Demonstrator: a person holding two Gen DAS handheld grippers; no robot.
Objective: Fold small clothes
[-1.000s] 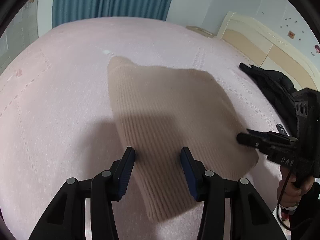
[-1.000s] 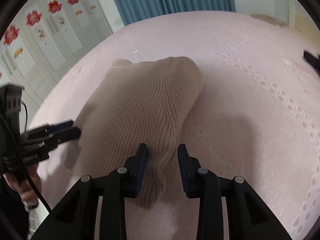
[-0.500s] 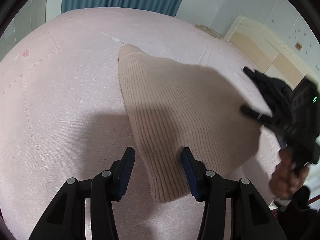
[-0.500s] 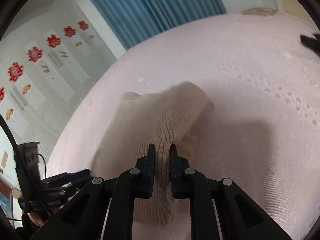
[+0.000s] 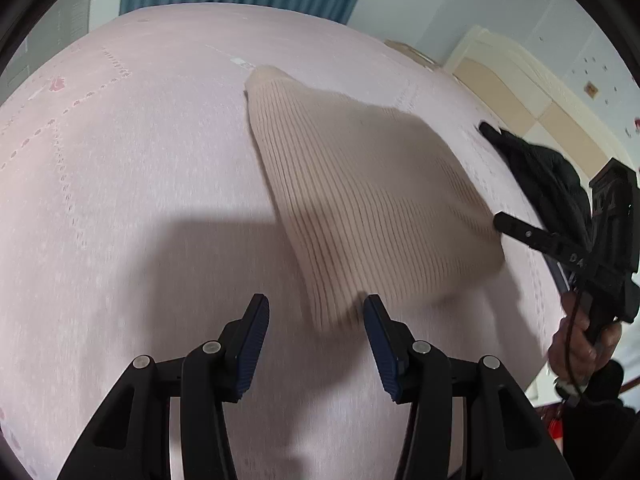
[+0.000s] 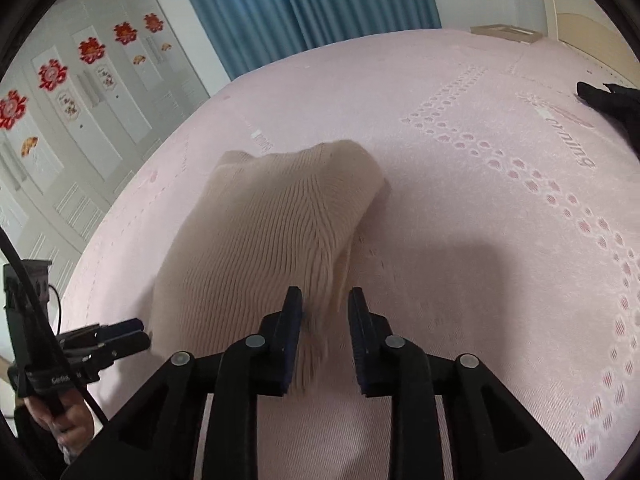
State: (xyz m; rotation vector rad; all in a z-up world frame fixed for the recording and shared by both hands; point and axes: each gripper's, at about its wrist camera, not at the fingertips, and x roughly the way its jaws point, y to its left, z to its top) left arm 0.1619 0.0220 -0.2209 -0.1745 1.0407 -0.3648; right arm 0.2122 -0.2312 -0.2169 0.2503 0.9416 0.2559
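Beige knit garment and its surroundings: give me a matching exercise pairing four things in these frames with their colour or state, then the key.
Things:
1. beige knit garment
2. left gripper
3. black jacket
4. curtain

States:
A. blue, hanging behind the bed
B. open, fingers either side of the garment's near corner
C. ribbed, lying on the pink bedspread
D. dark heap near the headboard

Pairs: 1-C, 2-B, 3-D, 4-A

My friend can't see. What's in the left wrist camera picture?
A beige ribbed knit garment lies on a pink bedspread. The open left gripper hovers at its near corner, and the right gripper touches its far edge. Black clothing lies beyond.
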